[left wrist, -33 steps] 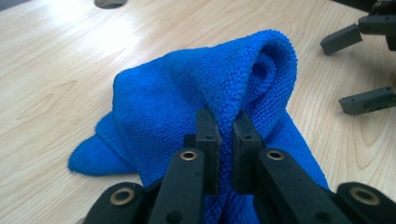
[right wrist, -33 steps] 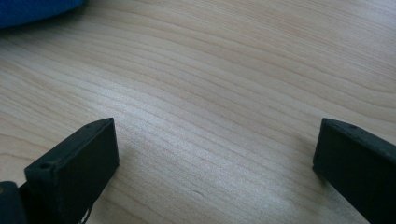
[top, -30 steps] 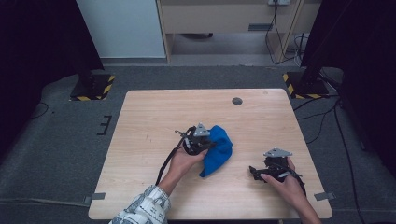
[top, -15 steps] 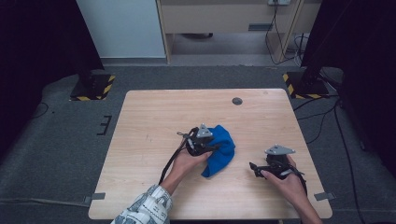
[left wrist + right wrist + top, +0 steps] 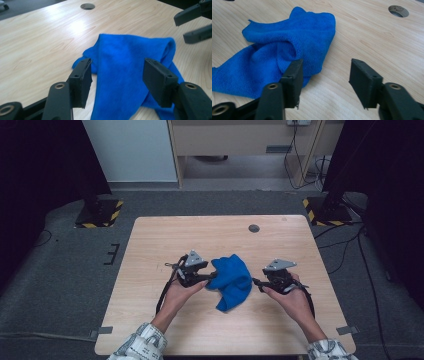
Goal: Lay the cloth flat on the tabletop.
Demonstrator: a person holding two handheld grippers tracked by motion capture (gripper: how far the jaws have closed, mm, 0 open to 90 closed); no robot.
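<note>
Cloth (image 5: pixel 231 280): blue, fuzzy microfibre, crumpled, mid-bench between tools
Bench (image 5: pixel 150 250): pale wood grain, round hole (image 5: pixel 254 228)
Left tool (image 5: pixel 210 276): just opening, gaping, cloth released
Right tool (image 5: pixel 256 282): just closing, still apart, grips nothing

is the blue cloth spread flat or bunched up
Bunched up. The blue cloth lies in a crumpled heap on the table, with folds doubled over each other, as both gripper views show.

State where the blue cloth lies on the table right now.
In the high view the blue cloth lies crumpled near the table's middle, between the left gripper and the right gripper.
</note>
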